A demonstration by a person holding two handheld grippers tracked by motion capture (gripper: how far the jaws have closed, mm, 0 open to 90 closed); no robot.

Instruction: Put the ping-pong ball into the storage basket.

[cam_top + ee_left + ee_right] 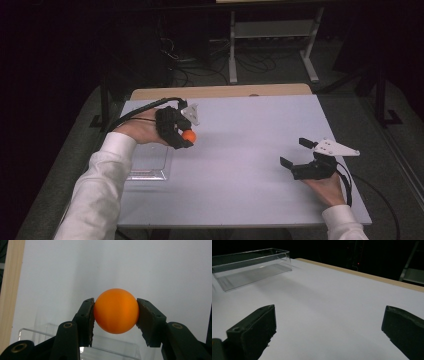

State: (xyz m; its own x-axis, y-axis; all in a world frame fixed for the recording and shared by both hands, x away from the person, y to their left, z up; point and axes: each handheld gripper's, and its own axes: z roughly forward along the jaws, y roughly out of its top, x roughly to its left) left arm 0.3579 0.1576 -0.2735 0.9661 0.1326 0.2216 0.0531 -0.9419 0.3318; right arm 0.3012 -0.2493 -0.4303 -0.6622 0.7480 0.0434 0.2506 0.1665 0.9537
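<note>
Far left, an orange ball [116, 311] is pinched between the jaws of the left claw [185, 136], held just above the clear tray [150, 165] at the table's [250, 130] left edge. Near right, the right claw [296, 152] is spread wide over bare table.

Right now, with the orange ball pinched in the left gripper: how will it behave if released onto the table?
The ball is round and smooth, so it would likely roll. The left gripper touches only its sides, so it may slip.
</note>
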